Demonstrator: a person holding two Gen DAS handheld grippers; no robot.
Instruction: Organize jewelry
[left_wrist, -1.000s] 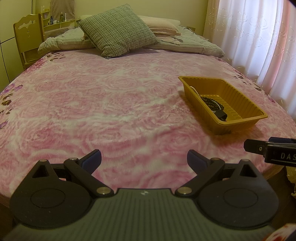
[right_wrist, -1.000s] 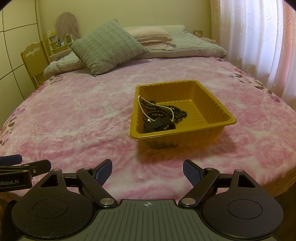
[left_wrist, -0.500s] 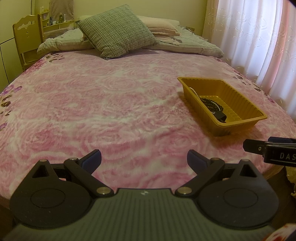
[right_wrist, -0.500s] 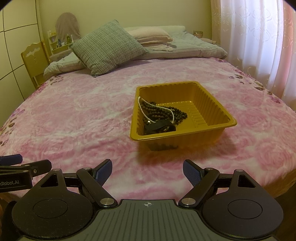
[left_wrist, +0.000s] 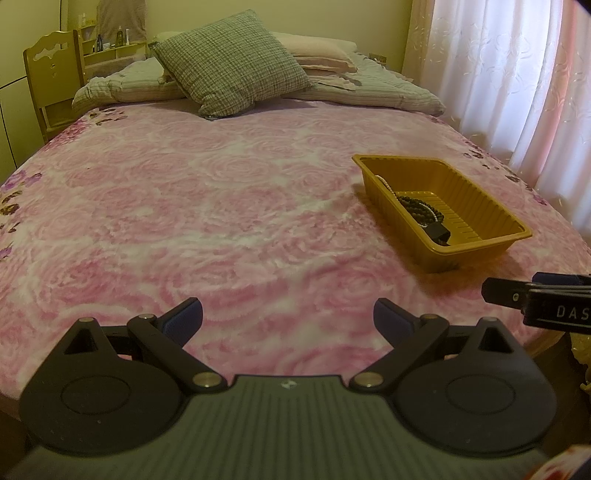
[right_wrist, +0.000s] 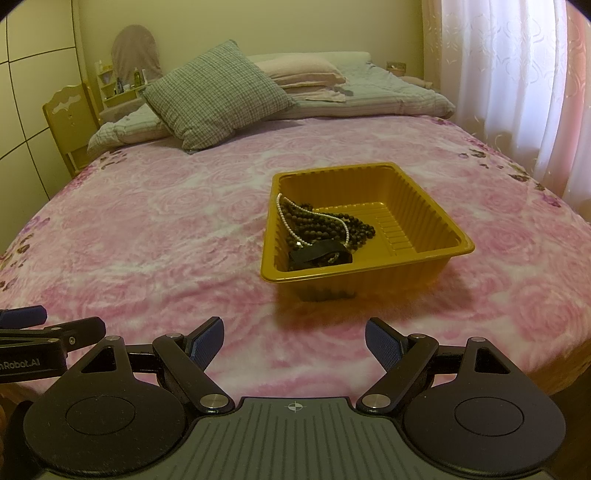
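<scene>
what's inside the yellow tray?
In the tray: dark bead strands, a white pearl string and a black band, piled together. Anything under the pile is hidden.

Two low wrist views over the bed (left_wrist: 221, 206), sharing the tray (right_wrist: 439, 254).

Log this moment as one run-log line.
left hand-held gripper: open, empty | right hand-held gripper: open, empty | yellow tray: on pink bedspread | in tray: dark bead strands, white pearl strand, black item
</scene>
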